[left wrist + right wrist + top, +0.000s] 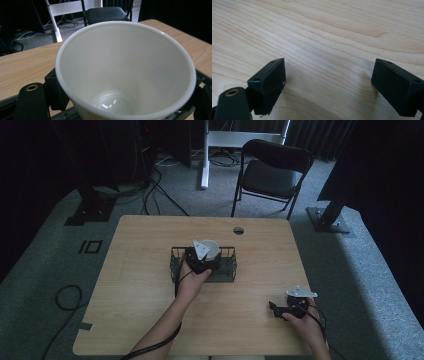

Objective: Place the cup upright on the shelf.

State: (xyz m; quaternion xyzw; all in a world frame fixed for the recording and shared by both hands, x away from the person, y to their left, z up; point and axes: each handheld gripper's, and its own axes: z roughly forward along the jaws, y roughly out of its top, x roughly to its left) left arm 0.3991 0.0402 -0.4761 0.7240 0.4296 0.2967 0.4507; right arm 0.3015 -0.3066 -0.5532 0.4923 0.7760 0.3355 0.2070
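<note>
Left claw (204,260) was clamped on white cup (125,72), jaws hugging cup sides, over wire basket (174,266) mid-desk. Imo best move: lower straight, keep cup upright, clear basket rim, release only once base seated. Right claw (328,86) gaped wide, empty, resting near desk's (140,290) front right corner.

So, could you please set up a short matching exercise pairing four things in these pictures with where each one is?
Things:
1. white cup
2. wire basket
3. right gripper
4. folding chair

Places:
A. on the floor beyond the table
B. over bare wood near the table's right edge
C. mid-table, around the cup
D. in the left gripper

Pairs: 1-D, 2-C, 3-B, 4-A
</note>
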